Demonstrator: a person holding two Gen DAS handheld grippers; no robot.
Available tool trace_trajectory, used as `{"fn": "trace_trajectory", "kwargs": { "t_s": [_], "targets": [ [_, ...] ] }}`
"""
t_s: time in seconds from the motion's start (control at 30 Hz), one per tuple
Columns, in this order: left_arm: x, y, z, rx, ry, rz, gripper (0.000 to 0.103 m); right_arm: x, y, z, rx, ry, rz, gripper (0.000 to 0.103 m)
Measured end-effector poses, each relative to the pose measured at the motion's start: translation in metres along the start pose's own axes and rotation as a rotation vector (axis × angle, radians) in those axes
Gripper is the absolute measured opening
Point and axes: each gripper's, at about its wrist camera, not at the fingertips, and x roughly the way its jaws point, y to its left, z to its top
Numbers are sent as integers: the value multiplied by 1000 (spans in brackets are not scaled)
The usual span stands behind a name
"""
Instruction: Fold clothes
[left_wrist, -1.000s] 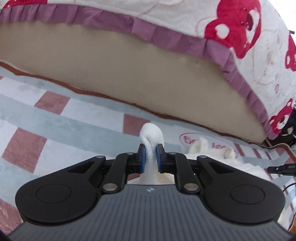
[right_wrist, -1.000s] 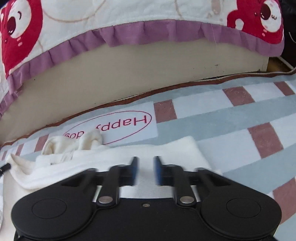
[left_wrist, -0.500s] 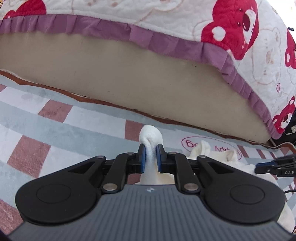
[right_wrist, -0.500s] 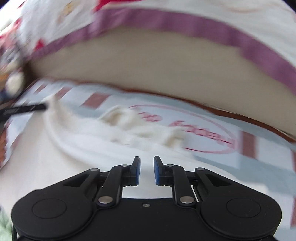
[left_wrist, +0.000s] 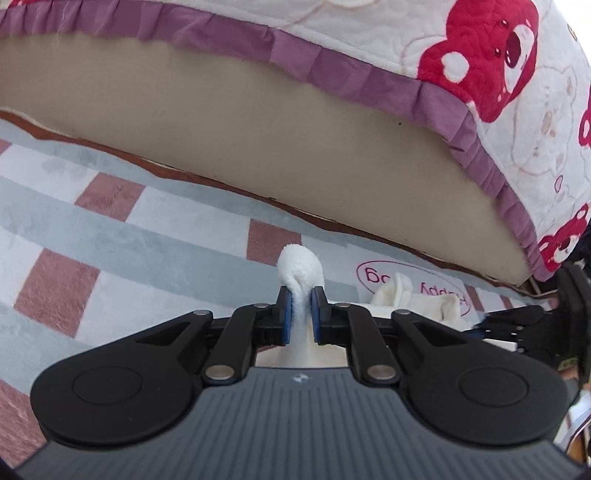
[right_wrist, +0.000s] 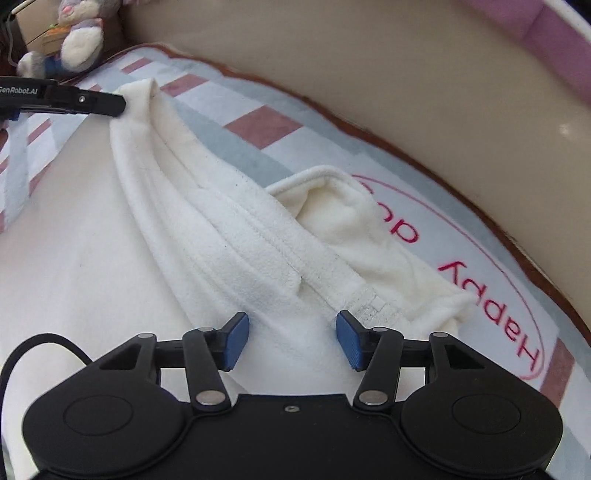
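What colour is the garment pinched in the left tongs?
White, a fleecy cream-white garment; it shows best in the right wrist view.

white fleece garment (right_wrist: 236, 236), bunched, lying on checked rug

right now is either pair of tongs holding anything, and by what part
The left tongs are shut on a bunched-up edge of the white garment. The right tongs are open above it, holding nothing.
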Motion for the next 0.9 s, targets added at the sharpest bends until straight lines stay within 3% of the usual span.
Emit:
{"fn": "trace_trajectory", "kwargs": {
  "t_s": [0.03,0.07,0.1,0.23,0.37,0.47,0.57,0.67,0.73,0.77,0.87,0.9],
  "targets": [
    [1,0,-1,6,6,4,10,-5,4,-4,17,-16,-24,32],
    [3,2,-2,3,10,3,10,-9,8,-8,31,-30,-56,16],
    [4,3,-2,-5,16,3,10,-14,12,-12,45,-45,-88,11],
    [4,6,-1,-20,30,1,11,-36,19,-19,91,-160,-187,8],
    [-2,7,0,-36,-5,-25,14,-58,6,-8,167,-279,-272,8],
    [0,10,-2,-17,-23,37,14,-41,-10,2,210,-268,-278,8],
    [9,18,-3,-34,25,79,14,-20,-26,3,303,-249,-245,9],
    [10,15,-2,-36,48,46,14,-38,-40,-14,467,-308,-189,16],
    [7,6,-1,9,47,14,16,-50,-49,-25,575,-348,-150,34],
    [6,-1,-1,33,50,-9,17,-55,-54,-31,630,-367,-131,48],
    [12,-19,-6,94,101,-99,18,-85,-75,-61,741,-391,-138,52],
    [19,-23,-10,111,142,-77,18,-92,-82,-72,753,-368,-163,52]
  ]
}}
